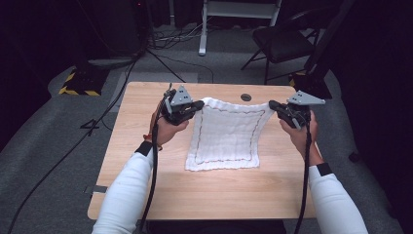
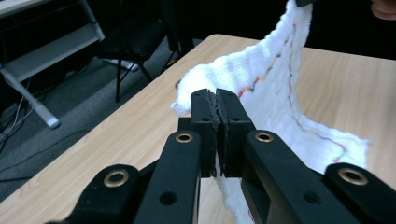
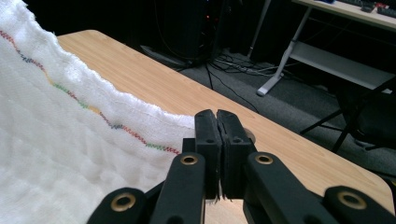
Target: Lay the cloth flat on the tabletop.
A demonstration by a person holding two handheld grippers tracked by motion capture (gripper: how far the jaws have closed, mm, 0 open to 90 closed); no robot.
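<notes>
The white cloth [image 1: 226, 136] with wavy colored stitching is half on the worktop [image 1: 146, 190]. Its far edge is lifted. The left tool [image 1: 195, 106] pinches one far corner and the right tool [image 1: 273, 105] pinches the other. Folding looks just started, with the far edge not yet brought over.

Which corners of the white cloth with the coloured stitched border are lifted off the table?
The two far corners of the white stitched cloth, each pinched in a claw; the near two lie flat on the wooden table.

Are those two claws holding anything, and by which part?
Yes, the white cloth. The left claw pinches its far left corner, the right claw its far right corner, lifting that edge off the table.
</notes>
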